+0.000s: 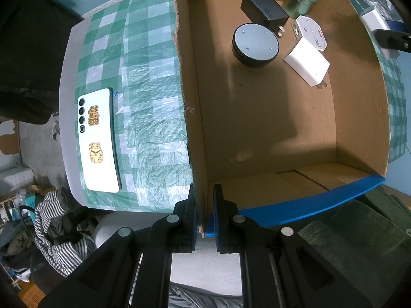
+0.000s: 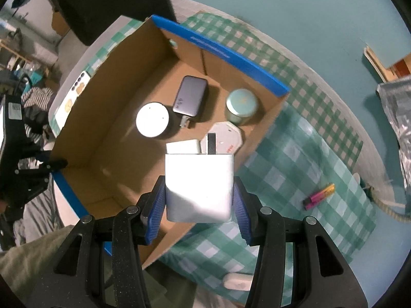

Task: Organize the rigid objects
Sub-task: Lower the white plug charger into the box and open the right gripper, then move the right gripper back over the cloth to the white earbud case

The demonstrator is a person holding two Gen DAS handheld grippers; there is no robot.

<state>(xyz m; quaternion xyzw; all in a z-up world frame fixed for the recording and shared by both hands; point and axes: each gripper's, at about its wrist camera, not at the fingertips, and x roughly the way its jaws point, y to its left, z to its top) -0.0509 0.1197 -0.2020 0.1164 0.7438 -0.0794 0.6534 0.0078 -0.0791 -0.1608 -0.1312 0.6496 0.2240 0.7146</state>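
Note:
A cardboard box (image 1: 190,89) with blue rims stands on a green checked tablecloth (image 1: 143,82). My left gripper (image 1: 204,192) is shut on the box's near corner wall. In the box lie a black charger (image 1: 262,7), a green tin (image 1: 300,0), a round black puck with a grey top (image 1: 255,42), a white octagonal piece (image 1: 312,33) and a white charger (image 1: 307,63). My right gripper (image 2: 199,182) is shut on a white plug cube (image 2: 199,187) and holds it above the box's (image 2: 226,54) right wall.
A white phone (image 1: 99,138) with gold stickers lies on the cloth left of the box. A pink and yellow lighter (image 2: 318,196) lies on the cloth right of the box. A small white case (image 2: 237,282) sits near the table's front edge.

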